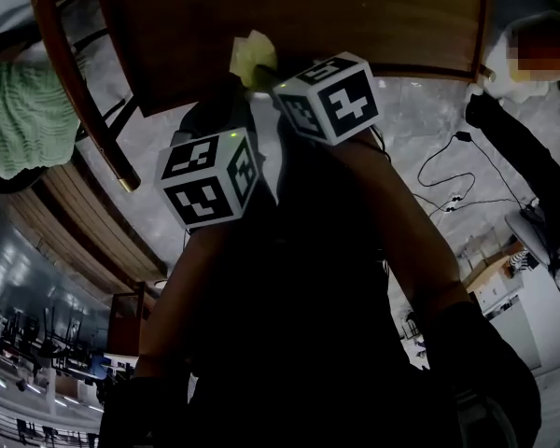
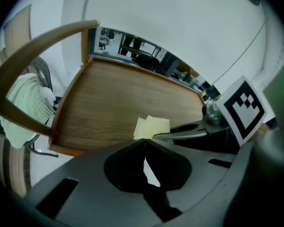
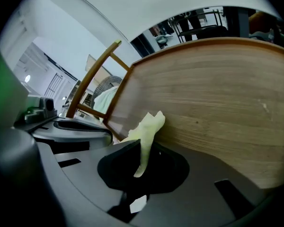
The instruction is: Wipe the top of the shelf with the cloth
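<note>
The shelf's wooden top [image 1: 355, 17] fills the upper part of the head view. A pale yellow cloth [image 1: 251, 59] lies crumpled on its near edge. My right gripper [image 3: 141, 148] is shut on the cloth [image 3: 146, 129], which sticks up from between the jaws against the wood [image 3: 217, 108]. My left gripper [image 2: 144, 142] is just left of it, jaws shut with nothing between them, and its tip is at the shelf's front edge [image 2: 75, 150]. From the left gripper view the cloth [image 2: 153, 126] lies flat ahead, beside a right finger [image 2: 180, 130]. The marker cubes [image 1: 210, 177] [image 1: 329, 96] hide both tips in the head view.
A curved wooden chair rail [image 1: 75, 82] crosses left of the shelf, with a green knitted towel [image 1: 23, 119] behind it. Cables [image 1: 448, 171] run over the floor at right. A person's dark sleeve [image 1: 532, 157] reaches in at the far right.
</note>
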A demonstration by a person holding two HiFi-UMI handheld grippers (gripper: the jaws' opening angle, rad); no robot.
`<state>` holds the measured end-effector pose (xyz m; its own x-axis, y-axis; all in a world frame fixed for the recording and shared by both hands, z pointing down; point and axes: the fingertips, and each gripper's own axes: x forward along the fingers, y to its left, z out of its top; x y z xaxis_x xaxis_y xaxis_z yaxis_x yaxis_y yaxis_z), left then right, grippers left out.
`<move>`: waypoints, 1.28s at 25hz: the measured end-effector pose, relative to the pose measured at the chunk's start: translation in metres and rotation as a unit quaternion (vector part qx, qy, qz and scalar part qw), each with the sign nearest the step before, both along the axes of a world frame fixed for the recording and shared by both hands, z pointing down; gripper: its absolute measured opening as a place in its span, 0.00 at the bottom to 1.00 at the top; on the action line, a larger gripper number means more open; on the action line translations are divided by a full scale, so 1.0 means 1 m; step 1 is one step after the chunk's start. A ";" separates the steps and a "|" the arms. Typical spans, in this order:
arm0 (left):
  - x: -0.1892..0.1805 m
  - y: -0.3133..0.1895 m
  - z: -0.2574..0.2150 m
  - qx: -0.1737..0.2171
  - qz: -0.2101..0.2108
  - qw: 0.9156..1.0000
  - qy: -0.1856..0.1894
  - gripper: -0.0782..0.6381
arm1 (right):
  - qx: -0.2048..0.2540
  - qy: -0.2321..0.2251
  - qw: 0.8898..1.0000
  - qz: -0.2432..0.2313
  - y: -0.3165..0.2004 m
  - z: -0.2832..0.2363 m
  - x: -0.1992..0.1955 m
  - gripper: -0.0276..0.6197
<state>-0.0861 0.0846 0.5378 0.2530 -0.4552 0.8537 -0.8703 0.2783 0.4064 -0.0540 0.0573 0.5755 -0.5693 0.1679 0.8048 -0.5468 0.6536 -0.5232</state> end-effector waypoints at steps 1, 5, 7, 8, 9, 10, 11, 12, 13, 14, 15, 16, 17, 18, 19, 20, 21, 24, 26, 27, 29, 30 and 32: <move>0.007 -0.003 0.000 0.000 0.006 1.000 0.001 0.12 | 0.001 0.001 1.000 0.004 -0.004 -0.001 0.008 0.11; 0.032 -0.016 0.001 0.003 0.028 1.000 0.001 0.12 | 0.005 0.004 1.000 0.022 -0.018 -0.002 0.037 0.11; 0.043 -0.023 0.001 0.004 0.036 0.999 0.001 0.12 | 0.007 0.004 0.999 0.031 -0.025 -0.003 0.051 0.11; 0.049 -0.026 0.001 0.005 0.040 0.999 0.001 0.12 | 0.008 0.005 0.999 0.035 -0.028 -0.003 0.058 0.11; 0.055 -0.029 0.001 0.005 0.044 0.999 0.001 0.12 | 0.009 0.005 0.999 0.038 -0.031 -0.004 0.065 0.11; 0.062 -0.032 0.001 0.006 0.048 0.999 0.002 0.12 | 0.010 0.006 0.999 0.042 -0.034 -0.004 0.072 0.11; 0.070 -0.035 0.001 0.008 0.052 0.999 0.003 0.12 | 0.011 0.006 0.999 0.045 -0.037 -0.004 0.079 0.11; 0.077 -0.039 0.000 0.009 0.057 0.998 0.004 0.12 | 0.012 0.007 0.999 0.048 -0.041 -0.005 0.086 0.11; 0.085 -0.042 0.000 0.010 0.060 0.998 0.005 0.12 | 0.013 0.007 0.999 0.052 -0.044 -0.006 0.094 0.11; 0.093 -0.044 -0.001 0.011 0.064 0.998 0.007 0.12 | 0.014 0.008 0.998 0.055 -0.048 -0.006 0.102 0.11; 0.100 -0.047 -0.001 0.012 0.068 0.998 0.008 0.12 | 0.015 0.009 0.998 0.059 -0.051 -0.007 0.109 0.11; 0.107 -0.050 -0.001 0.013 0.071 0.997 0.009 0.12 | 0.016 0.009 0.998 0.063 -0.054 -0.007 0.117 0.11; 0.114 -0.053 -0.001 0.013 0.074 0.997 0.010 0.12 | 0.017 0.010 0.998 0.067 -0.058 -0.007 0.124 0.11; 0.121 -0.056 0.000 0.014 0.078 0.997 0.011 0.12 | 0.019 0.011 0.997 0.070 -0.062 -0.007 0.133 0.11; 0.128 -0.060 0.001 0.015 0.081 0.997 0.012 0.12 | 0.022 0.012 0.997 0.074 -0.066 -0.007 0.141 0.11; 0.136 -0.063 0.002 0.015 0.084 0.996 0.013 0.12 | 0.025 0.013 0.996 0.079 -0.071 -0.007 0.151 0.11; 0.144 -0.066 0.003 0.016 0.088 0.996 0.014 0.12 | 0.027 0.015 0.996 0.084 -0.075 -0.006 0.160 0.11; 0.166 -0.073 0.005 0.021 0.100 0.995 0.017 0.12 | 0.035 0.018 0.994 0.100 -0.086 -0.008 0.186 0.11; 0.176 -0.077 0.002 0.025 0.110 0.993 0.019 0.12 | 0.044 0.020 0.993 0.110 -0.091 -0.012 0.197 0.11; 0.179 -0.078 0.000 0.028 0.116 0.993 0.020 0.12 | 0.048 0.022 0.992 0.115 -0.093 -0.015 0.201 0.11; 0.187 -0.083 -0.002 0.033 0.126 0.991 0.021 0.12 | 0.057 0.027 0.990 0.126 -0.097 -0.018 0.213 0.11; 0.193 -0.087 -0.002 0.035 0.129 0.991 0.022 0.12 | 0.060 0.029 0.989 0.131 -0.101 -0.017 0.222 0.11; 0.207 -0.096 0.000 0.040 0.133 0.990 0.025 0.12 | 0.065 0.033 0.988 0.138 -0.109 -0.015 0.239 0.11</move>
<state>0.1205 -0.0114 0.5383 0.4135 -0.4325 0.8012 -0.8871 0.0069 0.4615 0.1850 -0.0512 0.5602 -0.5241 -0.0933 0.8465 -0.7440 0.5338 -0.4018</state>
